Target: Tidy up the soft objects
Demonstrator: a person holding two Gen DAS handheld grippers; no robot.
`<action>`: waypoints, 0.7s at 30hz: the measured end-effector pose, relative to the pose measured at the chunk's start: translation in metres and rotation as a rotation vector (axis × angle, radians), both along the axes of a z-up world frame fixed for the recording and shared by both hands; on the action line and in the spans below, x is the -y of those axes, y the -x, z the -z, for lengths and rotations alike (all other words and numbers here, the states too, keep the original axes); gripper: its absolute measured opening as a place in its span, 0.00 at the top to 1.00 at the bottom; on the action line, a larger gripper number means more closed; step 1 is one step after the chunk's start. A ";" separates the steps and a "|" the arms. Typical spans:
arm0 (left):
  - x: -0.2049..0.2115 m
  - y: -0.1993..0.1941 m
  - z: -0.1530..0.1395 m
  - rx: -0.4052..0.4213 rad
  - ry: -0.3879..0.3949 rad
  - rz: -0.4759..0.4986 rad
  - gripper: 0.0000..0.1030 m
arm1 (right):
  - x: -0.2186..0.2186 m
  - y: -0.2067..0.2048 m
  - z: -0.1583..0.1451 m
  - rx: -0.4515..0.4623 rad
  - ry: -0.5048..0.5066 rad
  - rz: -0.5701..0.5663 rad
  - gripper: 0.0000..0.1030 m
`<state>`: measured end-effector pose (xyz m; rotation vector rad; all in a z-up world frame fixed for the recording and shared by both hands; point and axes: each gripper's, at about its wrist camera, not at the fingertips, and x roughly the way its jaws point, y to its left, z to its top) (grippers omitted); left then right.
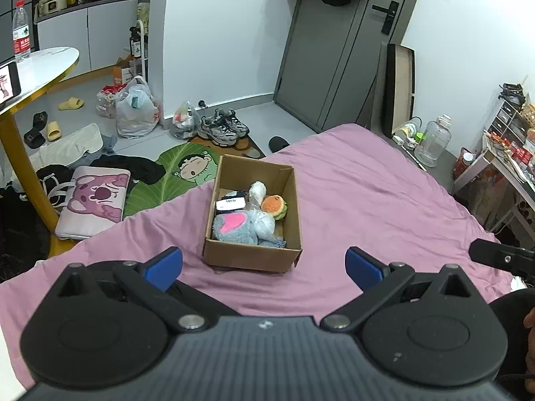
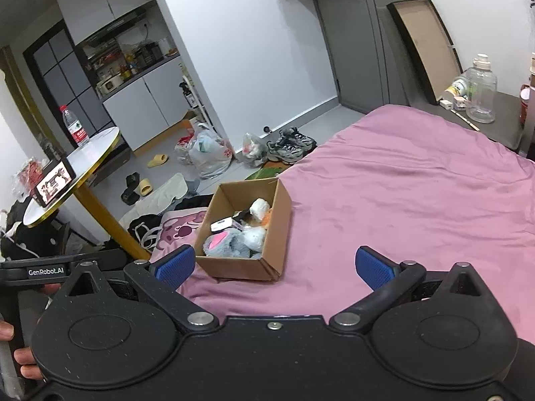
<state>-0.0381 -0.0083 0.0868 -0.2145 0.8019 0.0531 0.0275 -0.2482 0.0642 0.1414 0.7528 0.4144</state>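
On the pink bed (image 1: 367, 183), near its left edge, stands an open box (image 1: 254, 257). Inside it lie the soft things — a grey plush (image 1: 230, 229) with a pink patch, a burger toy (image 1: 274, 205), a white bundle (image 1: 257, 191) and a bagged white ball (image 1: 264, 224), pressed together. My left gripper (image 1: 264, 264) hovers short of the box, jaws spread wide, holding nothing. My right gripper (image 2: 274, 264) — likewise wide and empty — hangs over the bed just beside the box.
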 end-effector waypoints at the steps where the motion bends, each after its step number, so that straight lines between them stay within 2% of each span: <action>1: 0.000 0.000 0.000 0.000 -0.001 0.002 0.00 | -0.001 0.000 0.000 -0.003 0.004 0.000 0.00; 21: -0.006 0.001 0.002 -0.003 0.001 -0.005 0.00 | -0.010 0.003 -0.001 -0.007 0.012 -0.033 0.00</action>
